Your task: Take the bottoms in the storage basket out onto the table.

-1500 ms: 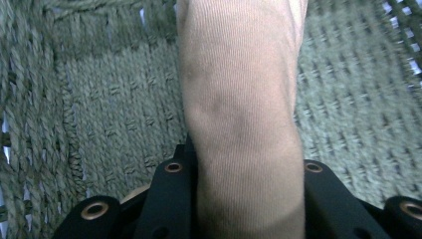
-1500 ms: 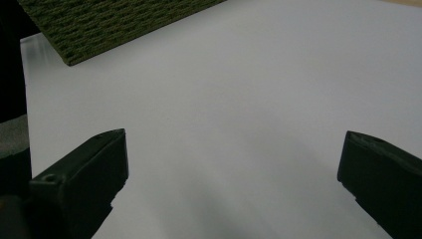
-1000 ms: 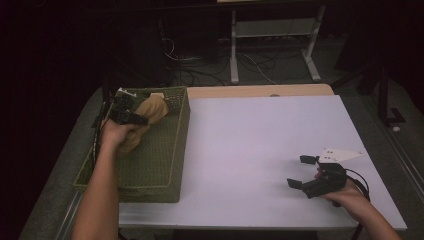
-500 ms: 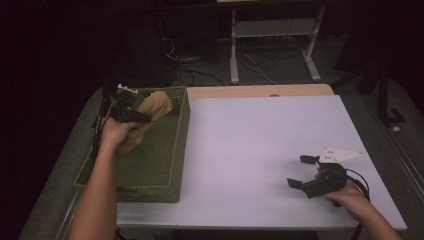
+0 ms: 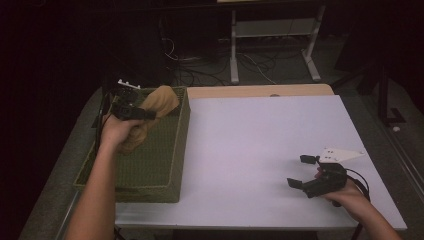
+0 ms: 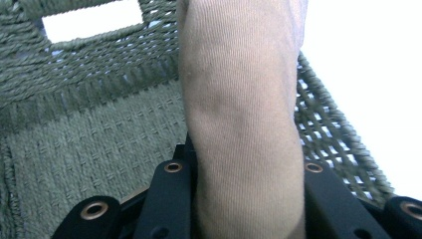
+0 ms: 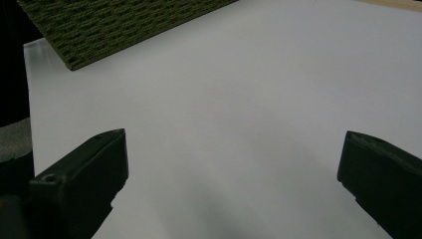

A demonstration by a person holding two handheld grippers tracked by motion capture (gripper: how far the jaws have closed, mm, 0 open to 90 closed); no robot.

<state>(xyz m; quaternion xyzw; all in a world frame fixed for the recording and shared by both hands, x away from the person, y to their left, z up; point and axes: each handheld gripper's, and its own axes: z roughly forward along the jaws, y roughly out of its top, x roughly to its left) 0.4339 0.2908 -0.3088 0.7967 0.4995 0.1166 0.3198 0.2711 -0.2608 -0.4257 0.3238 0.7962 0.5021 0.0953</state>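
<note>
tan cloth (image 5: pixel 159 101) is clamped between the jaws of the left claw (image 5: pixel 142 114), held above the far end of the woven green basket (image 5: pixel 172 167); in the left gripper view the cloth (image 6: pixel 244 124) fills the gap between both jaws, with the basket wall (image 6: pixel 89 69) behind it. since a second ago the left claw has lifted the cloth a little higher over the basket. well right of the basket, the right claw (image 5: pixel 302 172) rests on the white desk (image 5: pixel 250 145), jaws wide apart and empty, unmoved
</note>
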